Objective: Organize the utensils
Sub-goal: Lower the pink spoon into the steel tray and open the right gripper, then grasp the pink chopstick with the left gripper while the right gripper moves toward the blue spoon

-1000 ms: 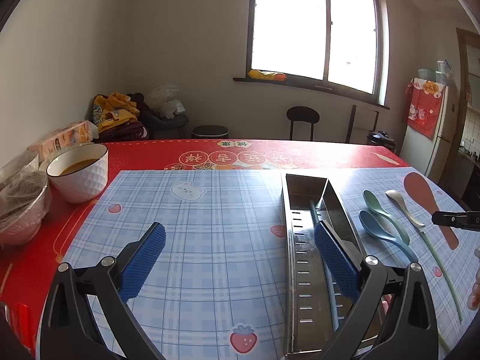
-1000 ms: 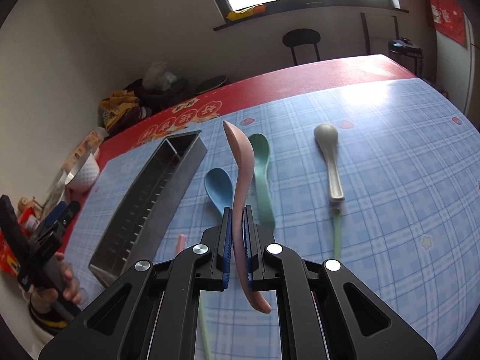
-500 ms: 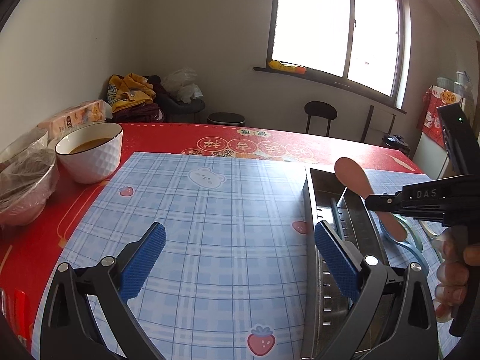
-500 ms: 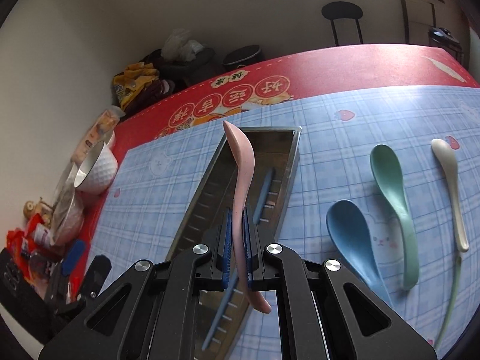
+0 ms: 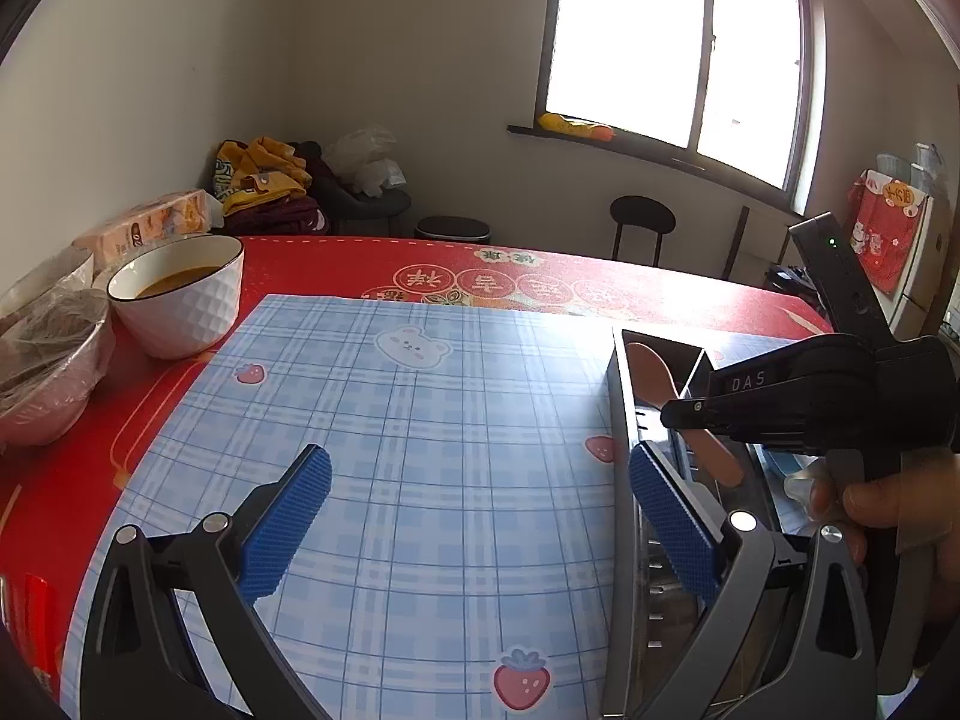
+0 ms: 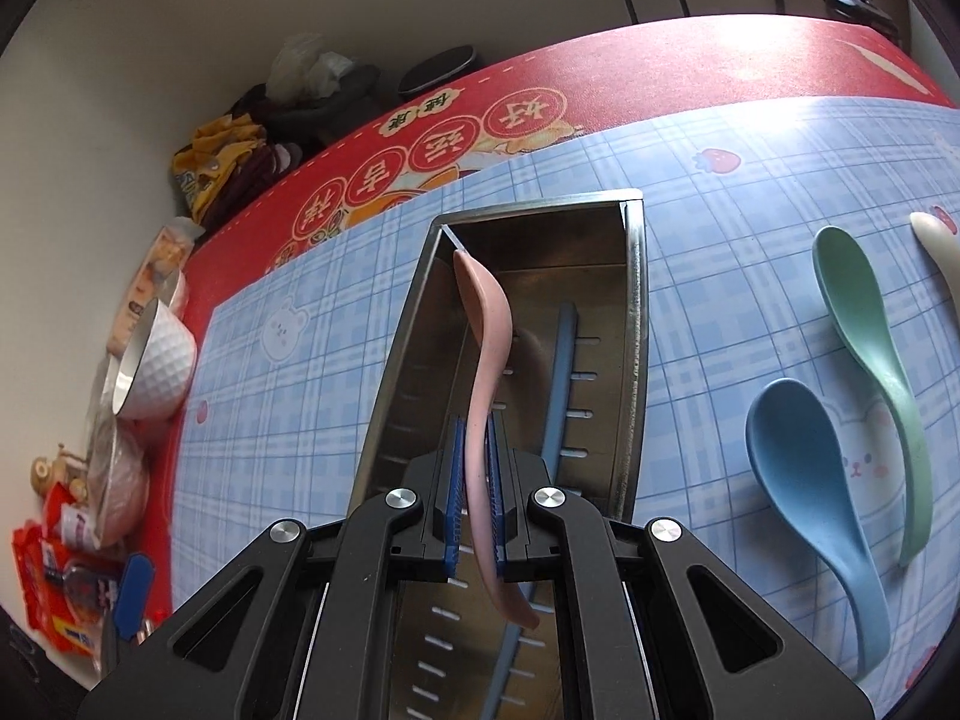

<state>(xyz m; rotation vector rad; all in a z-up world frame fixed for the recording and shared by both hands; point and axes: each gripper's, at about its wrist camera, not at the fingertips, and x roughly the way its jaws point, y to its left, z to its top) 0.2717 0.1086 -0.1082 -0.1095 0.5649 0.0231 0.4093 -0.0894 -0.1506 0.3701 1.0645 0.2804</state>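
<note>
My right gripper [image 6: 474, 480] is shut on a pink spoon [image 6: 486, 348] and holds it lengthwise over the steel utensil tray [image 6: 633, 312], bowl end toward the tray's far end. A blue utensil handle [image 6: 558, 384] lies inside the tray. A blue spoon [image 6: 798, 456], a green spoon [image 6: 864, 312] and a white spoon [image 6: 936, 240] lie on the mat to the tray's right. In the left wrist view my left gripper [image 5: 474, 516] is open and empty above the blue checked mat, left of the tray [image 5: 618, 420]; the right gripper [image 5: 684, 414] and pink spoon [image 5: 654, 372] show there too.
A white bowl of brown liquid [image 5: 180, 294] and wrapped bowls [image 5: 48, 354] stand at the table's left edge, with snack packets [image 6: 60, 588] nearby. The red tablecloth [image 5: 336, 264] lies under the checked mat [image 5: 420, 420]. A stool [image 5: 642, 222] stands beyond the table.
My right gripper has carried the pink spoon left from the loose spoons to above the tray and lowered it toward the inside. My left gripper has stayed open, drifting slightly.
</note>
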